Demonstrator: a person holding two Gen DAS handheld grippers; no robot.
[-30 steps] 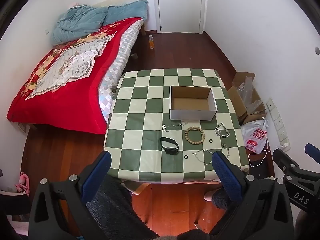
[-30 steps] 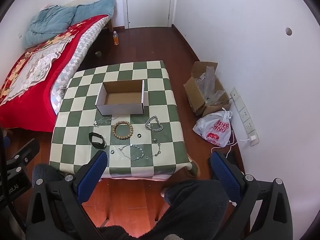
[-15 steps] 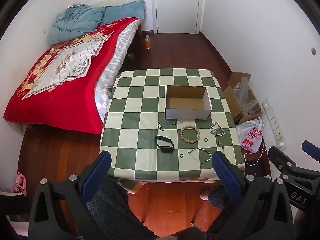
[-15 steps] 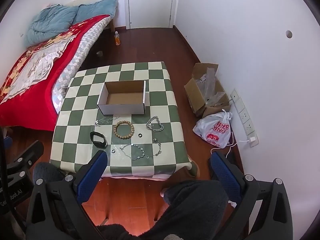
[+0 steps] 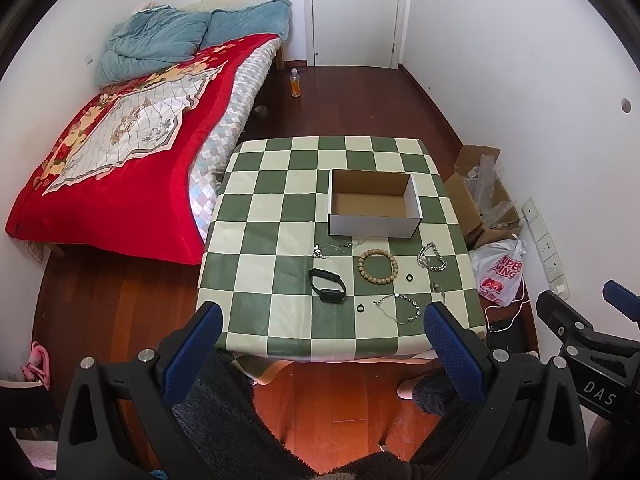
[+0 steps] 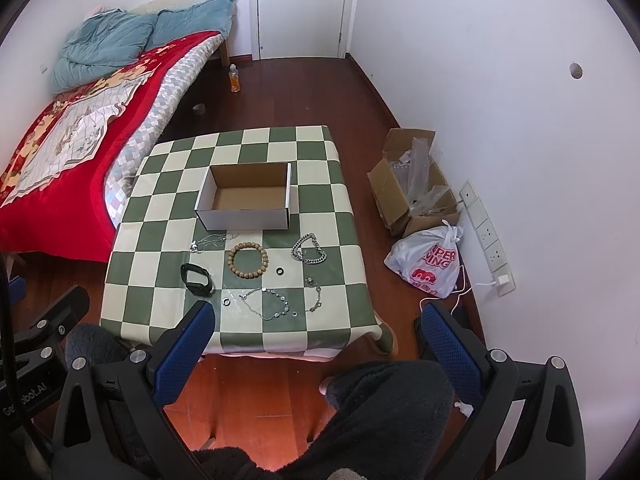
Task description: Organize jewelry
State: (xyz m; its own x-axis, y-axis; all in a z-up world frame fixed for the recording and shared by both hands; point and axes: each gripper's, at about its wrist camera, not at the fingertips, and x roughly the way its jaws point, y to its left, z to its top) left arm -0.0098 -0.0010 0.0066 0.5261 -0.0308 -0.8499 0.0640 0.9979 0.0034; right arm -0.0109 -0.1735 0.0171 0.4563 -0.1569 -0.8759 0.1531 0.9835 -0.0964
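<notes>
An empty white cardboard box stands on a green-and-cream checkered table. In front of it lie a wooden bead bracelet, a black wristband, a thick silver chain, thin silver necklaces and small black rings. My left gripper and right gripper are both open and empty, held high above the table's near edge.
A bed with a red cover stands left of the table. An open cardboard box and a white plastic bag sit on the floor at the right by the wall. A bottle stands on the floor near the door.
Both grippers have shifted slightly, so the table sits a little further left and lower in the views. Nothing on the table has moved.
</notes>
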